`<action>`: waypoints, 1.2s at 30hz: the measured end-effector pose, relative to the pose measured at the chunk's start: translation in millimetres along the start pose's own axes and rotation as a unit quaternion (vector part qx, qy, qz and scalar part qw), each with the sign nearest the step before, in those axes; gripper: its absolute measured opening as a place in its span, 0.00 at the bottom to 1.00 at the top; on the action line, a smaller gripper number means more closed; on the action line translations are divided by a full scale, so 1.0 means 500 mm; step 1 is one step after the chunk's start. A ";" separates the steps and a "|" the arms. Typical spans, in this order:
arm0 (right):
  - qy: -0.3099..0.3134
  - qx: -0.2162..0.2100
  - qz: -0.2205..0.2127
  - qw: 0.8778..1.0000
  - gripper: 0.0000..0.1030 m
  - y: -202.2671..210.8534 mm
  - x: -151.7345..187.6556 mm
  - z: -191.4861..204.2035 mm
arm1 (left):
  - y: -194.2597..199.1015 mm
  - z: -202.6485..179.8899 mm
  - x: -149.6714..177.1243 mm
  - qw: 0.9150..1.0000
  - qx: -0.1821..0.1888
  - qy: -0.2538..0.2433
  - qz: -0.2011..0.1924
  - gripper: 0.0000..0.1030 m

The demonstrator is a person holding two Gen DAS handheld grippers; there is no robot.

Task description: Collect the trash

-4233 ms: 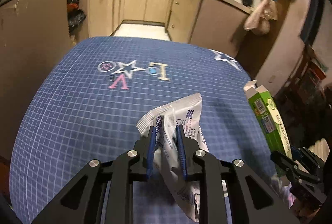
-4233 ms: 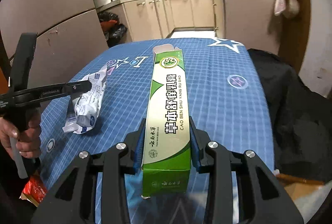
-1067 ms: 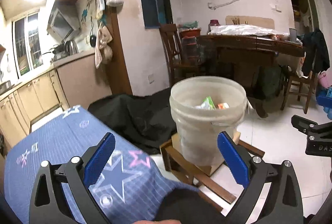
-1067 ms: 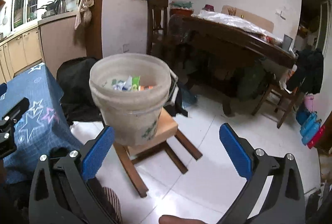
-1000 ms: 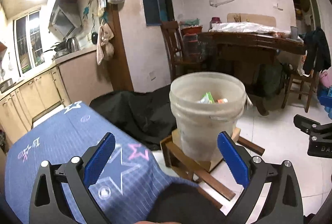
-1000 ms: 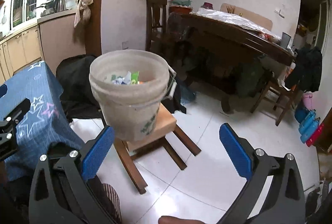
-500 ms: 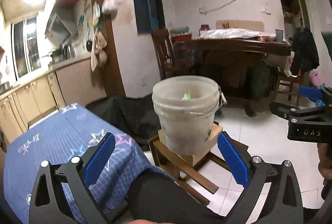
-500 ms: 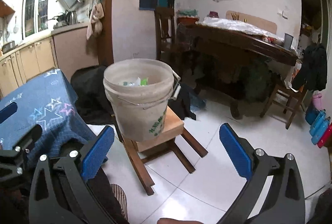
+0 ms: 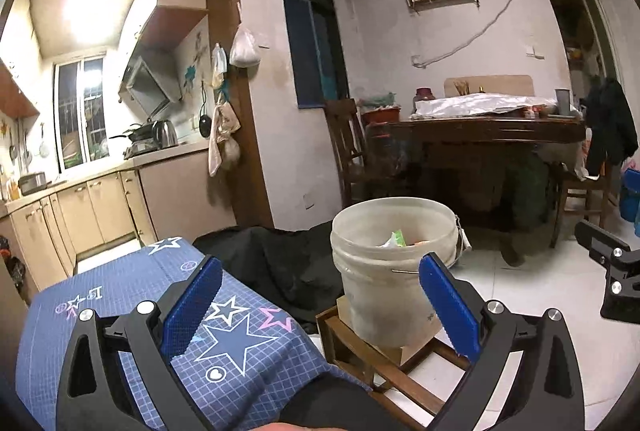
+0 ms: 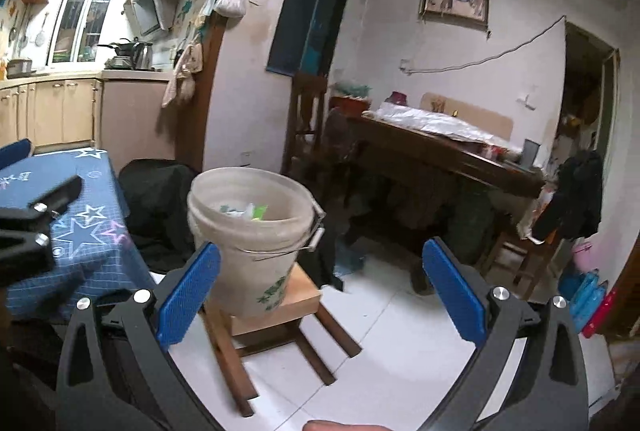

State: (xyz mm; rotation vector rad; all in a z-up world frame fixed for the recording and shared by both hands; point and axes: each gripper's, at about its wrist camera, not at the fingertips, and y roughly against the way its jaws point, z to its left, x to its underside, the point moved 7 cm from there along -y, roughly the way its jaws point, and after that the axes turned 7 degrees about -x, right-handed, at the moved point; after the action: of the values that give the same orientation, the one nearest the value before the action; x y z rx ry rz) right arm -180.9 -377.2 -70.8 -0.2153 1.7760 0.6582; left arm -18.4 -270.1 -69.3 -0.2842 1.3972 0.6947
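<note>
Two grippers are in view, each with two blue-padded fingers. The left gripper (image 9: 320, 307) is spread wide and holds nothing; the right gripper (image 10: 320, 291) is likewise spread wide and empty. In the left wrist view, one blue checked tablecloth (image 9: 120, 307) lies just beyond the left finger, printed with several stars of different sizes, a heart in a circle and pale lettering too small to read. Beside the cloth's near corner stands one low wooden stool (image 10: 296, 307), and on it sits one translucent white bucket (image 10: 248, 231) with a wire handle. The bucket carries a green printed mark low on its wall; its characters cannot be read. Inside the bucket lie the trash pieces (image 9: 394, 240): white, green and a small orange scrap are visible, but their exact count cannot be told. One dark garment (image 9: 280, 255) lies heaped between the cloth and the bucket. Farther back stands one dark wooden table (image 10: 440, 155) with a white sheet on top, and one wooden chair (image 9: 348, 147) at its left end. One framed picture (image 10: 454, 2) hangs on the far wall. On the left, the kitchen counter (image 9: 100, 175) carries one kettle (image 9: 164, 133).
</note>
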 end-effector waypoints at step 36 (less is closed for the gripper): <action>-0.023 0.014 0.033 0.999 0.95 -0.039 0.027 -0.023 | -0.036 -0.025 0.043 0.998 0.009 0.010 0.057 0.96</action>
State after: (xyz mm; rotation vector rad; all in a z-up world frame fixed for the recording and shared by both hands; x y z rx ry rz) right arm -185.8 -396.9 -87.6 -0.1211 1.7535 0.6804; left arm -17.3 -285.5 -96.1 -0.1989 1.4453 0.7747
